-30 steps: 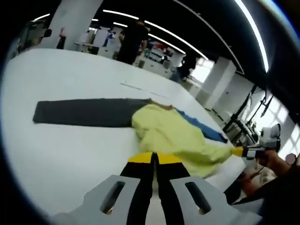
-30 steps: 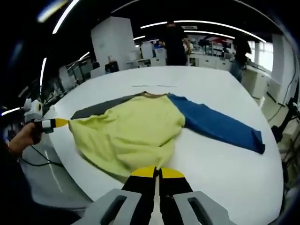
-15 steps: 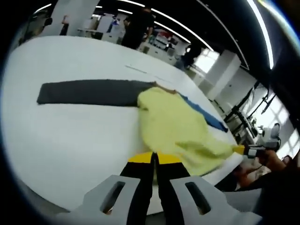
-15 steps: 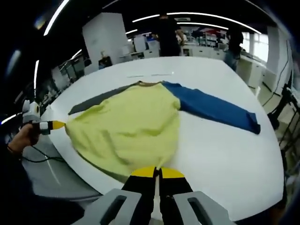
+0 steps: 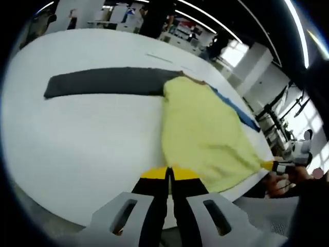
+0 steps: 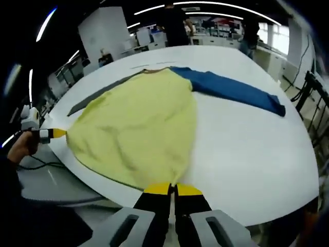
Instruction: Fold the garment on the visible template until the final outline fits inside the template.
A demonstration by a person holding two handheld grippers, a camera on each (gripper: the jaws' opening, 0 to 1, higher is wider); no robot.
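A long-sleeved garment lies on the white table (image 5: 77,134), with a yellow body (image 5: 205,128), a dark grey sleeve (image 5: 103,82) and a blue sleeve (image 5: 241,110). My left gripper (image 5: 169,173) is shut on one corner of the yellow hem, at the table's near edge. In the right gripper view, my right gripper (image 6: 173,188) is shut on the hem's other corner, and the yellow body (image 6: 139,123) is stretched between the two. The blue sleeve (image 6: 236,90) and the grey sleeve (image 6: 97,98) spread out at the far side. Each gripper appears in the other's view: right gripper (image 5: 272,165), left gripper (image 6: 55,133).
Faint thin marks (image 6: 154,65) cross the table beyond the collar. The table's near edge (image 6: 247,218) runs just in front of both grippers. A hand (image 6: 20,146) holds the left gripper. People stand among benches far behind (image 6: 175,23).
The yellow body has been drawn toward the table's near edge and spread flatter and wider. Both grippers have stayed shut on the hem and moved back and lower.
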